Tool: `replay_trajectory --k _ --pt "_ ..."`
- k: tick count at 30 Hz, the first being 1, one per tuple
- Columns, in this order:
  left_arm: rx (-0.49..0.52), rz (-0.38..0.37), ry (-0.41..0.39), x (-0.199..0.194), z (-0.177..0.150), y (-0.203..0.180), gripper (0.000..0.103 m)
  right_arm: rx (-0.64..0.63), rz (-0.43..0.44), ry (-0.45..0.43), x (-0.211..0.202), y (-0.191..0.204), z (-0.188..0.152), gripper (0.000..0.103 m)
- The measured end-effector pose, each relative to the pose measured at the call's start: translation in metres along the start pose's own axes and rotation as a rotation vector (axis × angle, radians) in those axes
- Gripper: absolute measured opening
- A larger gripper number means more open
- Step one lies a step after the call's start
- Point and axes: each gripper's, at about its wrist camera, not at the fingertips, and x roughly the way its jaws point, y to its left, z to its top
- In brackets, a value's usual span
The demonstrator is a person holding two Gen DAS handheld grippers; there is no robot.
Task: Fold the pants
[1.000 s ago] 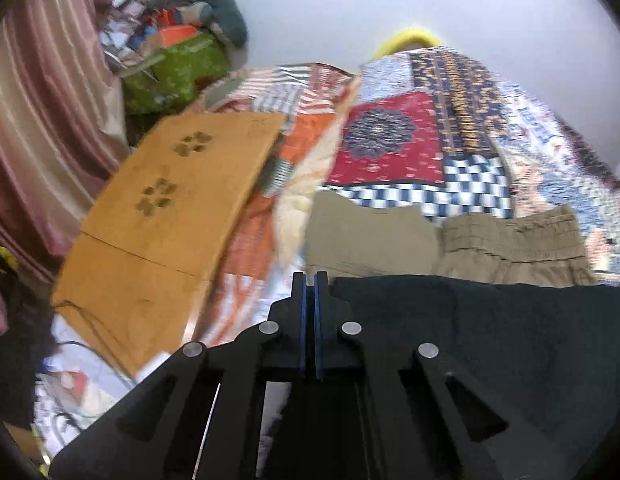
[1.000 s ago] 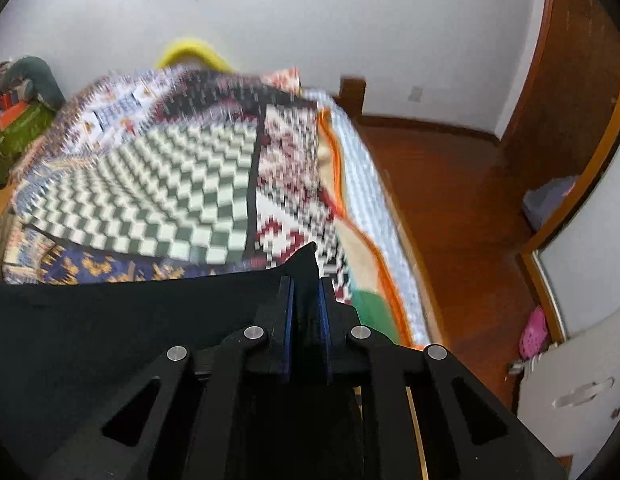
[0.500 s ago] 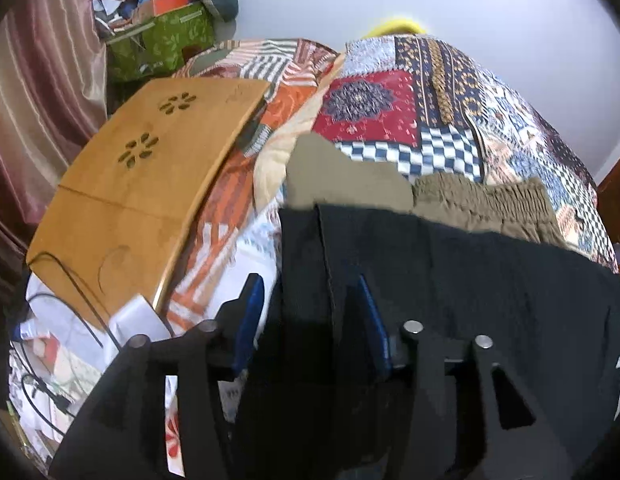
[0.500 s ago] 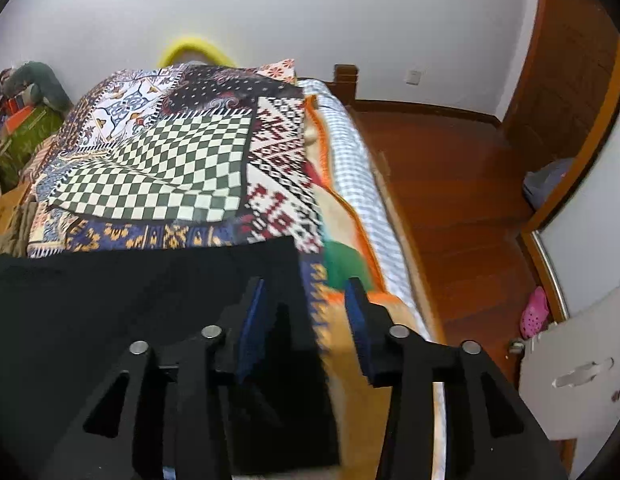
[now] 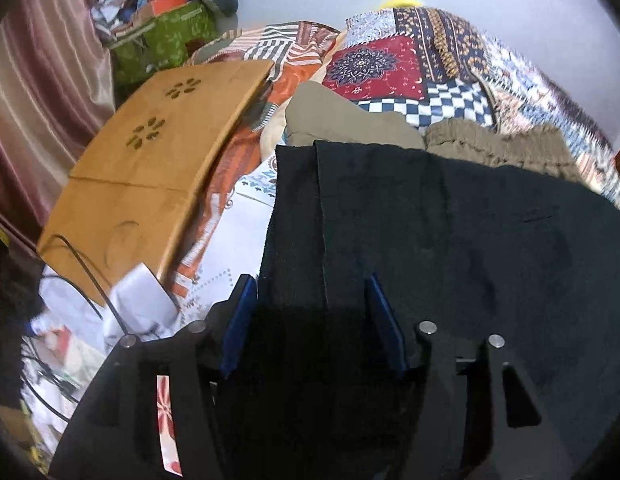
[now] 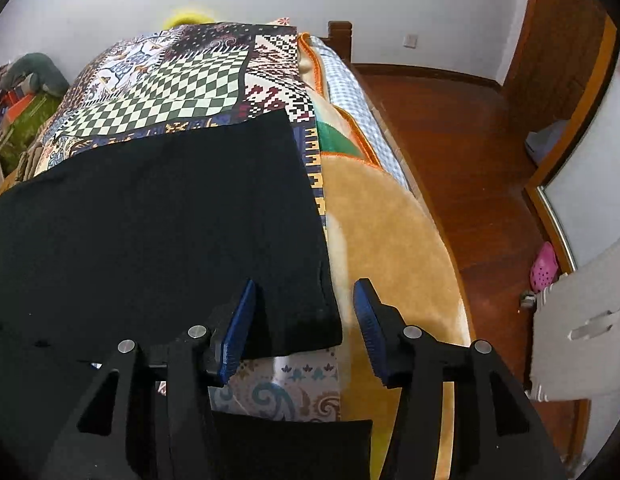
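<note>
Black pants [image 5: 450,240] lie flat across the patchwork bedspread [image 5: 390,64], folded over. My left gripper [image 5: 310,320] hovers over their left end; its jaws are opening, with the cloth lying between the blue pads [image 5: 240,320] but not pinched. In the right wrist view the same pants [image 6: 150,220] stretch from the left to a straight right edge. My right gripper [image 6: 306,320] straddles that lower right corner. Its jaws are opening too, and the pads [image 6: 368,328] stand apart from the cloth.
A wooden lap tray [image 5: 150,168] rests at the bed's left with cables and papers below it. Folded khaki clothes [image 5: 494,148] lie just beyond the black pants. A tan blanket [image 6: 390,248] covers the bed's right edge, then wooden floor [image 6: 470,152] and a pink shoe [image 6: 544,266].
Both grippers were shut on the black pants' edge; their jaws have since spread and let go. The pants dropped flat onto the bed, and both grippers have drawn back toward the near edge.
</note>
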Motion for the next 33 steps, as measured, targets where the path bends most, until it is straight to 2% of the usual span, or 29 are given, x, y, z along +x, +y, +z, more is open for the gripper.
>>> replay_trajectory --k 2,5,9,15,18,19,24,29,33 --pt "0.031 0.033 0.0 0.005 0.0 -0.003 0.06 0.022 0.011 0.014 0.0 -0.005 -0.001 0.047" --pt "0.033 0.04 0.002 0.003 0.001 -0.004 0.06 0.003 -0.021 0.03 -0.006 -0.003 0.001 0.047" --pt "-0.018 -0.05 0.0 -0.016 0.008 0.008 0.06 -0.04 -0.023 -0.004 -0.026 0.008 0.007 0.047" --pt "-0.015 -0.075 -0.076 -0.05 0.028 0.021 0.06 -0.124 0.076 -0.094 -0.054 0.052 0.036 0.05" --pt "-0.016 -0.085 -0.086 -0.052 0.04 0.025 0.06 -0.174 0.141 -0.131 -0.058 0.084 0.052 0.052" --pt "-0.012 -0.086 -0.088 -0.051 0.045 0.023 0.06 -0.191 0.163 -0.139 -0.057 0.096 0.058 0.055" --pt "0.01 -0.087 -0.064 -0.026 0.061 0.017 0.06 -0.275 0.266 -0.133 -0.043 0.153 0.077 0.055" --pt "-0.004 -0.095 0.001 0.013 0.069 0.014 0.06 -0.37 0.362 -0.069 -0.017 0.209 0.087 0.056" --pt "-0.014 -0.113 0.047 0.038 0.069 0.013 0.06 -0.461 0.401 -0.005 0.006 0.245 0.088 0.056"
